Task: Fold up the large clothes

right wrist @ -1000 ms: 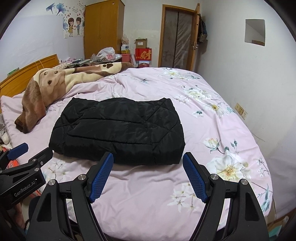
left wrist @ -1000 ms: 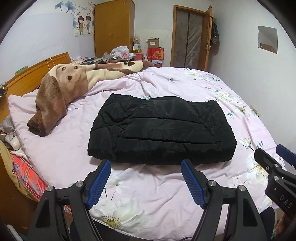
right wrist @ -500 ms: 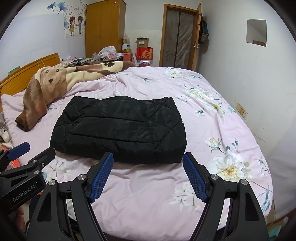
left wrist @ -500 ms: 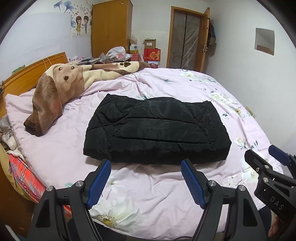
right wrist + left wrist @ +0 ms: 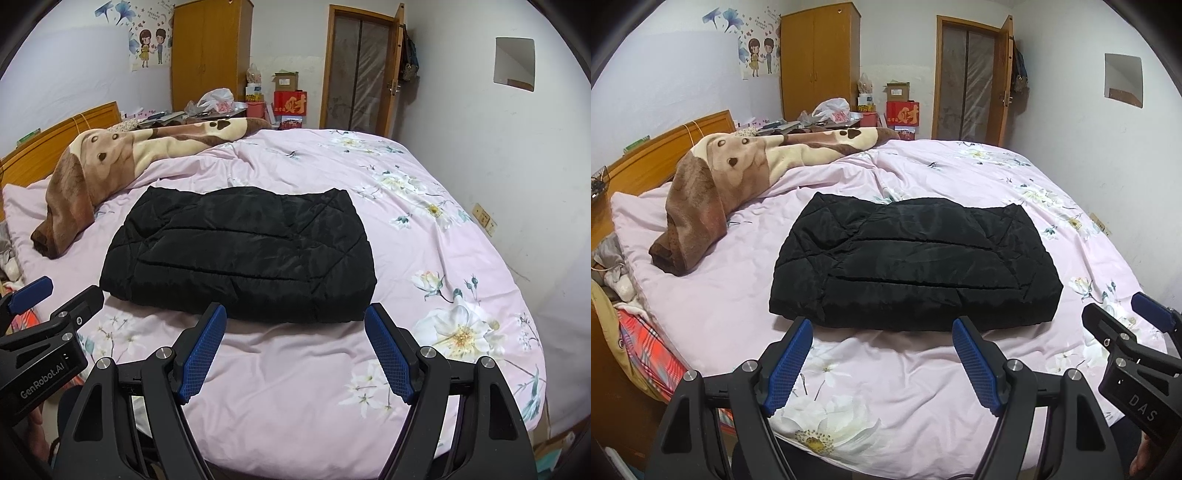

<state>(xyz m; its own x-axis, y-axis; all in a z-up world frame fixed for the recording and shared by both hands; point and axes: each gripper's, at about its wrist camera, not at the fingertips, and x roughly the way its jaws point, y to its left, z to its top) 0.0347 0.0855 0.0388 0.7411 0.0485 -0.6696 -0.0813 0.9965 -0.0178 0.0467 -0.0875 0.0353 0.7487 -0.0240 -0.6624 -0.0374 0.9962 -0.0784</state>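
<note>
A black quilted jacket lies folded into a flat rectangle in the middle of the bed; it also shows in the right wrist view. My left gripper is open and empty, held above the bed's near edge, short of the jacket's front edge. My right gripper is open and empty, also short of the jacket's front edge. Each gripper shows at the edge of the other's view: the right gripper at the right, the left gripper at the left.
The bed has a pink floral cover. A brown bear-print blanket lies bunched at the far left by the wooden headboard. A plaid cloth hangs at the bed's left side. A wardrobe, boxes and a door stand behind.
Both grippers have drawn back a little and risen, so the jacket sits slightly farther off. The jacket has not moved. Both grippers stay open.
</note>
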